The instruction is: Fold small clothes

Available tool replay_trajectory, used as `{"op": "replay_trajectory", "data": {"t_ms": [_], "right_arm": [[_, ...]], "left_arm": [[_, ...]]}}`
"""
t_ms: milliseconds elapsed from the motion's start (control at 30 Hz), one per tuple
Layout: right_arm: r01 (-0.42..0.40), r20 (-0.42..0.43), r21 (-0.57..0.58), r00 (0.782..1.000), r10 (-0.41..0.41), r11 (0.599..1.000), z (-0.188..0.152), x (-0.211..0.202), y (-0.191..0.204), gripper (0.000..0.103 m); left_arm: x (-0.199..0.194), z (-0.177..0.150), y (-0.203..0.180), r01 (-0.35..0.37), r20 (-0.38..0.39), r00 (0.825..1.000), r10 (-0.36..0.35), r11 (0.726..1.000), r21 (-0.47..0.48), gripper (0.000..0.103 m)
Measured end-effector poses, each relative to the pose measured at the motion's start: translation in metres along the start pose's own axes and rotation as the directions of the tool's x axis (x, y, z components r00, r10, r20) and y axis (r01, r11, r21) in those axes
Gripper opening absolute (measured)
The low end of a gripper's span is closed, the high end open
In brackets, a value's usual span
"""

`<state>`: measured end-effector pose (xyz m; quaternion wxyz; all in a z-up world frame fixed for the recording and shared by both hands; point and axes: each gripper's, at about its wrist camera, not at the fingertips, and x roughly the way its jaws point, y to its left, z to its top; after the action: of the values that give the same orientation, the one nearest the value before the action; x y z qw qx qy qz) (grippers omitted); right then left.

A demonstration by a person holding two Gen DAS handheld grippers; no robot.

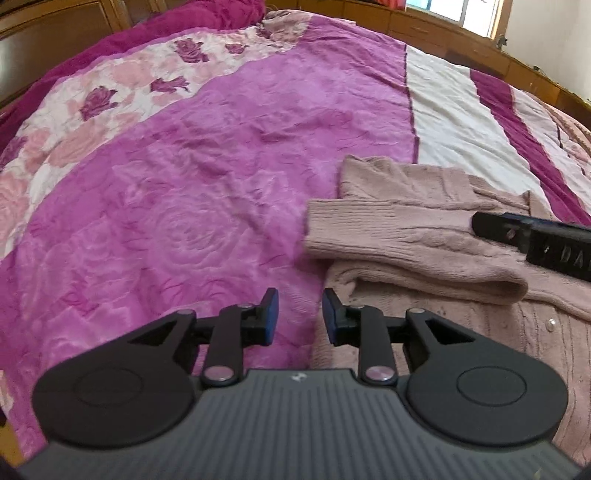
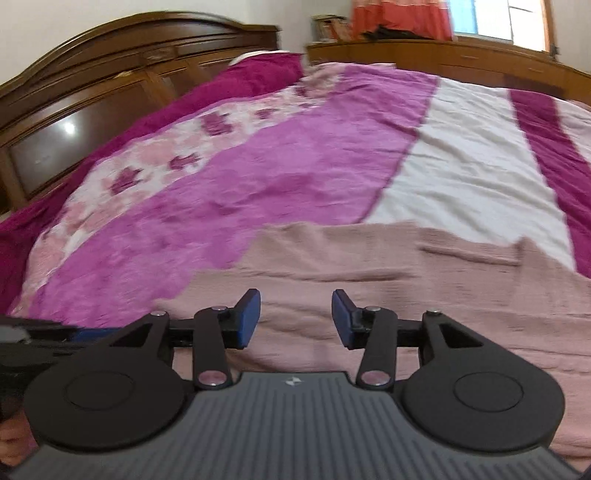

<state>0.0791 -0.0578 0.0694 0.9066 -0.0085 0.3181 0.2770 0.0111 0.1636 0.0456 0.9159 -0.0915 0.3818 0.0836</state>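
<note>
Folding risk: sleeve (image 1: 406,240) laid across sweater (image 1: 424,332) may slide off the soft bed (image 1: 184,184).
Left tongs (image 1: 300,317): apart, empty.
Right tongs (image 2: 296,318): apart, empty.

Soft daylight from the window (image 1: 476,14), fisheye bending at edges, right wrist view motion-blurred

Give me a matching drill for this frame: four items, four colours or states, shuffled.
Items:
1. sweater
2. headboard
3. left gripper
4. curtain

Descriptions:
A. orange, by the window
B. dusty pink knit, sleeve folded across
C. dark brown wood
D. open, nothing between its blue pads

Pairs: 1-B, 2-C, 3-D, 4-A
</note>
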Motion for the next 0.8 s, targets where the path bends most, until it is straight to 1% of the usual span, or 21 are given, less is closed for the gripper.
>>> {"op": "replay_trajectory", "data": {"t_ms": [233, 433, 700, 767, 800], "right_arm": [[-0.076, -0.046, -0.086, 0.996, 0.073, 0.993, -0.011, 0.018, 0.053, 0.051], [-0.116, -0.089, -0.138, 0.991, 0.105, 0.984, -0.012, 0.044, 0.075, 0.051], [-0.079, -0.118, -0.214, 0.992, 0.055, 0.974, -0.013, 0.073, 0.09, 0.051], [-0.064, -0.11, -0.216, 0.993, 0.041, 0.974, -0.013, 0.076, 0.093, 0.046], [-0.058, -0.101, -0.211, 0.994, 0.037, 0.976, -0.013, 0.076, 0.092, 0.034]], "left_arm": [[-0.002, -0.005, 0.018, -0.023, -0.021, 1.0, 0.022, 0.999, -0.026, 0.028], [-0.001, -0.01, 0.028, -0.018, -0.03, 0.999, 0.017, 0.999, -0.051, 0.028], [0.005, -0.015, 0.029, -0.01, -0.038, 0.999, 0.009, 0.999, -0.04, 0.028], [0.005, -0.015, 0.029, -0.011, -0.037, 0.999, 0.01, 0.999, -0.034, 0.028], [0.004, -0.015, 0.029, -0.011, -0.036, 0.999, 0.01, 0.999, -0.033, 0.028]]}}
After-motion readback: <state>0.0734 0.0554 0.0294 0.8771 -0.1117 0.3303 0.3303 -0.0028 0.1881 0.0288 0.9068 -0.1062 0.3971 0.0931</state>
